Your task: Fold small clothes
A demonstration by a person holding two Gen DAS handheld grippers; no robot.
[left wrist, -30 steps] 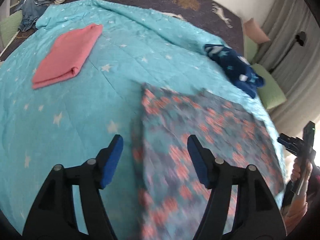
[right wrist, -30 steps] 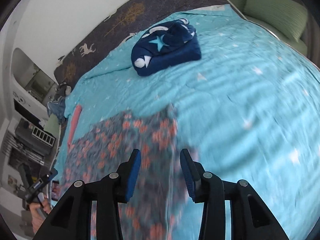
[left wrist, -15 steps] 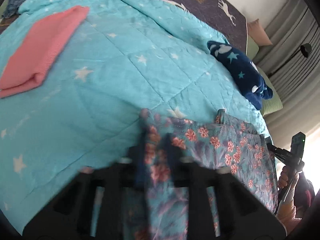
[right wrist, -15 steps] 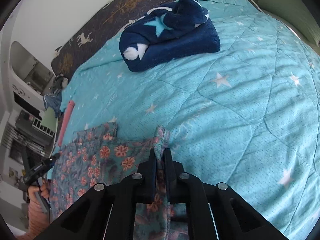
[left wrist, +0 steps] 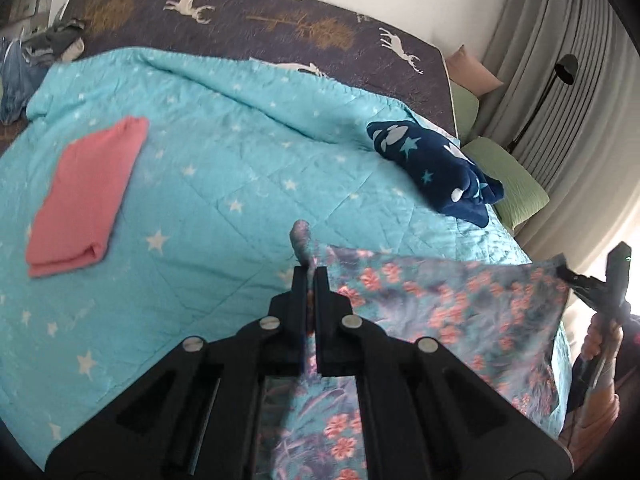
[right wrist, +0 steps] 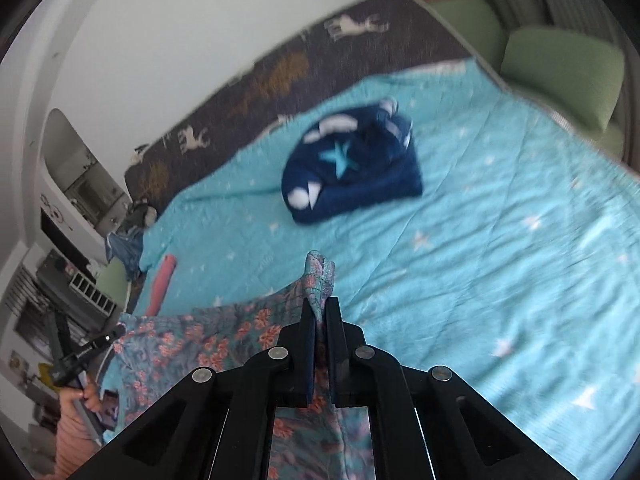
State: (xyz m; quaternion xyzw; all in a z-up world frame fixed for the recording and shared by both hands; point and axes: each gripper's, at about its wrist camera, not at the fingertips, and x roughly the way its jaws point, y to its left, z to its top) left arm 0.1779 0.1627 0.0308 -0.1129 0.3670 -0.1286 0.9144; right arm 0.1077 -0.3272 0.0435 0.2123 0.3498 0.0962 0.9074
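A floral garment [left wrist: 448, 304], blue-grey with pink flowers, is lifted off the turquoise star quilt [left wrist: 224, 184] and stretched between both grippers. My left gripper [left wrist: 311, 270] is shut on one top corner, and a tuft of cloth sticks out past its tips. My right gripper [right wrist: 319, 300] is shut on the other top corner of the garment [right wrist: 224, 344]. In the left wrist view the right gripper [left wrist: 568, 270] shows at the far right, pinching its corner. In the right wrist view the left gripper [right wrist: 118, 330] shows at the far left.
A folded pink cloth [left wrist: 88, 196] lies on the quilt's left side. A folded navy star-print garment [left wrist: 436, 168] lies at the back right, also in the right wrist view [right wrist: 352, 168]. Green cushions [left wrist: 516, 188] and grey curtains [left wrist: 568, 80] stand to the right. Loose clothes [left wrist: 24, 68] lie at the far left.
Both grippers went from open over the flat garment to shut on its top corners. They have since raised the garment off the quilt and pulled it taut.
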